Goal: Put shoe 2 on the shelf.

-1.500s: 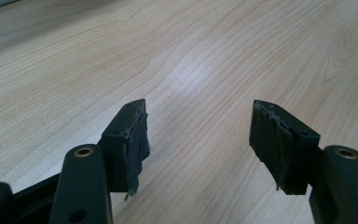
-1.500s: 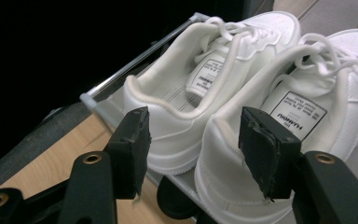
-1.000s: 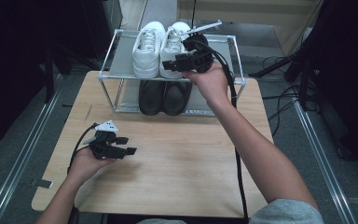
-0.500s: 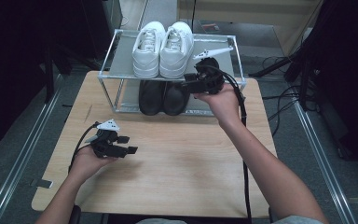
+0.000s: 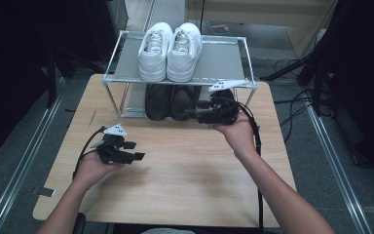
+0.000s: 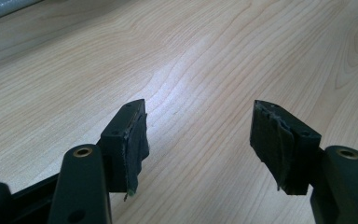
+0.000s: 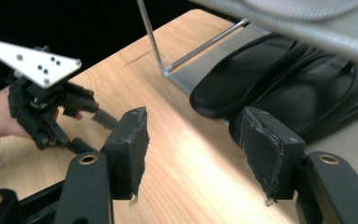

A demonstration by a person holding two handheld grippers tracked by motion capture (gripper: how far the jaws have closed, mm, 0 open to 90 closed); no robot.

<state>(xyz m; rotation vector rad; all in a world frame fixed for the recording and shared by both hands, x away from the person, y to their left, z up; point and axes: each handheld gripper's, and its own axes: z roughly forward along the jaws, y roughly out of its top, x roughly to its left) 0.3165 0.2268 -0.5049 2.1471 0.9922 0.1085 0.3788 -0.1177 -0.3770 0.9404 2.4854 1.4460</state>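
A pair of white sneakers (image 5: 170,51) stands on the top shelf of a metal rack (image 5: 229,66). Below them, a pair of black shoes (image 5: 170,100) sits on the lower shelf. My right gripper (image 5: 197,111) hangs low in front of the rack, just right of the black shoes' toes, open and holding nothing. In the right gripper view its jaws (image 7: 193,126) frame bare wood, with the black shoes (image 7: 270,79) just beyond the right jaw. My left gripper (image 5: 134,151) rests over the table at front left, open and empty (image 6: 198,121).
The wooden table (image 5: 185,185) has bare surface between the hands and toward the front. The rack's thin post (image 7: 151,37) stands at its left corner. The left gripper (image 7: 93,112) appears far left in the right gripper view. Cables lie on the floor at right (image 5: 292,102).
My right gripper has come down from beside the white sneakers on the top shelf to table level in front of the black shoes, still open. The left gripper stayed put.
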